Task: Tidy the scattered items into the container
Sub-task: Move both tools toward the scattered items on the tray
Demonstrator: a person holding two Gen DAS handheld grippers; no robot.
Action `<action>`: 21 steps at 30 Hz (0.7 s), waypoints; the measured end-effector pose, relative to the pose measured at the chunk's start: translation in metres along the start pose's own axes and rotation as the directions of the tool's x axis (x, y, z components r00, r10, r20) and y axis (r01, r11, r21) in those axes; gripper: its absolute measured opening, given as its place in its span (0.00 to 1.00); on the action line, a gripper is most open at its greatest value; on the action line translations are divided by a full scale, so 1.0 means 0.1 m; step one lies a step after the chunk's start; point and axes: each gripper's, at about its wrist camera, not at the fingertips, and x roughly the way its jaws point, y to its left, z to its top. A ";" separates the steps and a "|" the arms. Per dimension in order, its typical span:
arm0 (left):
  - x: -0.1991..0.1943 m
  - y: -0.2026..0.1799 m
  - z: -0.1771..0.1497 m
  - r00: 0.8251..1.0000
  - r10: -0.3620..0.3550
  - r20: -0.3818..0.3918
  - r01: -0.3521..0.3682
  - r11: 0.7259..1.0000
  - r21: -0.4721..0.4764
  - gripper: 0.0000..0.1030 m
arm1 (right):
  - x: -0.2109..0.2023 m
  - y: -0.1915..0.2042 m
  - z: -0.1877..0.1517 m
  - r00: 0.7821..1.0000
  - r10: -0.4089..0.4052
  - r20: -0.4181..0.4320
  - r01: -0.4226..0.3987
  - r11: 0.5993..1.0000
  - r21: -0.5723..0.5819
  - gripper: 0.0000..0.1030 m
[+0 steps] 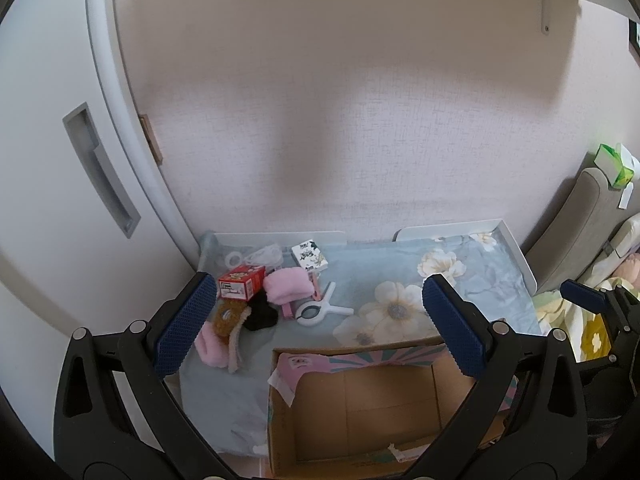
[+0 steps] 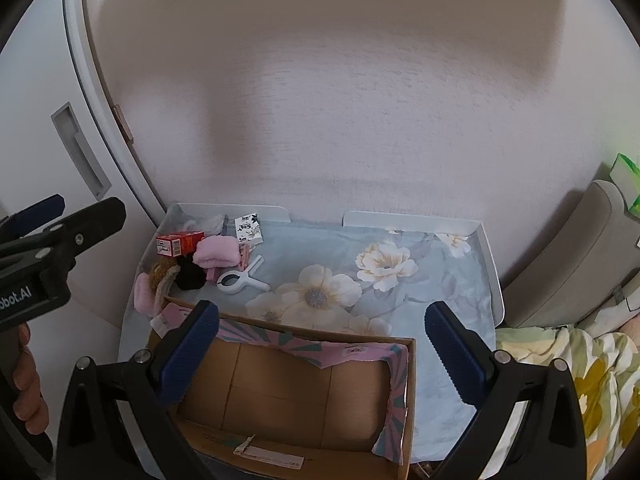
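An open cardboard box, empty inside, stands at the near edge of a floral-cloth table. Scattered items lie at the far left: a red carton, a pink cloth, a white clip, a white patterned card box, a black item, and a brown and pink fuzzy band. My left gripper is open and empty above the box's left side. My right gripper is open and empty over the box.
A white wardrobe door stands left of the table. The table has a raised white rim at the back and right. A grey cushion and floral bedding lie to the right. Clear plastic items sit in the far-left corner.
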 end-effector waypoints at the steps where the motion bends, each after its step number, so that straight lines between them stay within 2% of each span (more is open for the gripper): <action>1: 0.00 0.00 0.00 1.000 0.001 0.000 -0.001 1.000 -0.001 1.00 | 0.00 0.00 0.01 1.000 -0.009 -0.001 0.009 1.000 0.000 1.00; 15: 0.01 0.08 -0.05 0.999 -0.014 -0.030 0.013 0.999 -0.037 1.00 | 0.02 0.03 -0.01 1.000 -0.026 -0.009 0.026 1.000 0.005 1.00; 21: 0.06 0.23 -0.09 0.998 0.006 -0.067 -0.011 0.997 -0.073 1.00 | 0.05 0.04 -0.01 1.000 -0.018 -0.019 0.018 1.000 -0.009 1.00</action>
